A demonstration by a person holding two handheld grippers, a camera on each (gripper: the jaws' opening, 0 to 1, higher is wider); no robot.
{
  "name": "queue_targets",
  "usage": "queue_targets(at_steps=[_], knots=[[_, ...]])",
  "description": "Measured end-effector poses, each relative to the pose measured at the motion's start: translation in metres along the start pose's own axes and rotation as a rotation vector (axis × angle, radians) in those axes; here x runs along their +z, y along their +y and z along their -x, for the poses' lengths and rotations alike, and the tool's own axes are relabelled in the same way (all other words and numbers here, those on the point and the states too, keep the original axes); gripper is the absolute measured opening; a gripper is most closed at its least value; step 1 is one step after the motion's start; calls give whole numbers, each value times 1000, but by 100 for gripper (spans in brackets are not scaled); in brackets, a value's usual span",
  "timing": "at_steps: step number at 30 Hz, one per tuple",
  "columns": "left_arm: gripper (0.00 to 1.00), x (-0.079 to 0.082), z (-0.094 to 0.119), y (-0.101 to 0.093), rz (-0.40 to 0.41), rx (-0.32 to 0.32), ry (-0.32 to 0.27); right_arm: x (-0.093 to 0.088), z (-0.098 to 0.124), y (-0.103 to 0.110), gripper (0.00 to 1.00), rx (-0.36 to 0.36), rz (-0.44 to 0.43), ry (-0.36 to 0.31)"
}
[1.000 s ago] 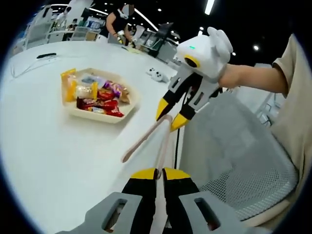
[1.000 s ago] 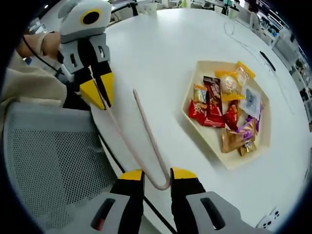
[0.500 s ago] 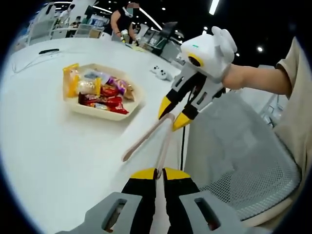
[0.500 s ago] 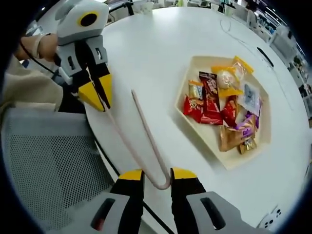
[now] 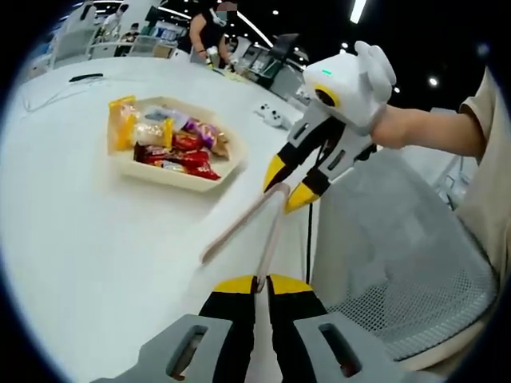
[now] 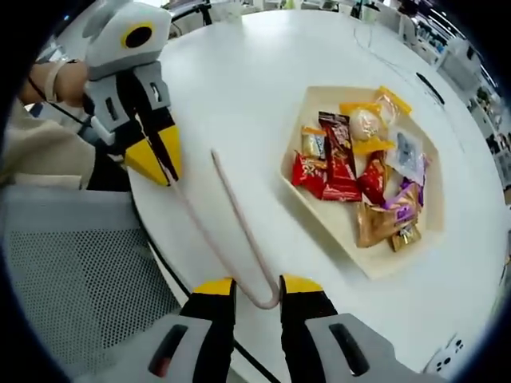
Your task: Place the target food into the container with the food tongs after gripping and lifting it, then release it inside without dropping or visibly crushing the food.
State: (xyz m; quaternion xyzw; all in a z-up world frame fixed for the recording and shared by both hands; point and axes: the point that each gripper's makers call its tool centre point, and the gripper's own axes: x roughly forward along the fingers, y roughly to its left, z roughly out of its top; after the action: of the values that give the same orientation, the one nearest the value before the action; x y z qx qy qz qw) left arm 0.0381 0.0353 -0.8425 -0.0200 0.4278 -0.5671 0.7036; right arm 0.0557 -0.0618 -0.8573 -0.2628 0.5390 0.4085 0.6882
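Observation:
Pink U-shaped food tongs [image 5: 239, 225] hang over the white table's edge, held between both grippers. My left gripper [image 5: 257, 281] is shut on the end of one tong arm; the other arm's end is free. My right gripper [image 6: 257, 289] grips the tongs [image 6: 242, 225] at their bend. In the left gripper view the right gripper [image 5: 287, 185] comes in from the right. The left gripper [image 6: 164, 167] sits at the upper left of the right gripper view. A beige hexagonal tray [image 5: 164, 175] [image 6: 322, 222] of wrapped snacks [image 5: 172, 148] [image 6: 359, 167] rests on the table beyond the tongs.
A grey mesh chair [image 5: 399, 255] [image 6: 80, 295] stands against the white table [image 5: 96, 239] at its near edge, under the grippers. A black cable [image 5: 307, 239] runs down by that edge. A small white device [image 5: 271, 118] lies past the tray. A person stands far behind.
Both views have shifted slightly with the hands, so the tray looks a little nearer. The tongs stay held the same way by both grippers.

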Motion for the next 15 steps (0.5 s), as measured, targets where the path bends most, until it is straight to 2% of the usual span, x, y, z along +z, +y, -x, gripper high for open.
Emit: queue_targets(at_steps=[15], knots=[[3, -4, -7, 6, 24, 18, 8, 0, -7, -6, 20, -42, 24, 21]])
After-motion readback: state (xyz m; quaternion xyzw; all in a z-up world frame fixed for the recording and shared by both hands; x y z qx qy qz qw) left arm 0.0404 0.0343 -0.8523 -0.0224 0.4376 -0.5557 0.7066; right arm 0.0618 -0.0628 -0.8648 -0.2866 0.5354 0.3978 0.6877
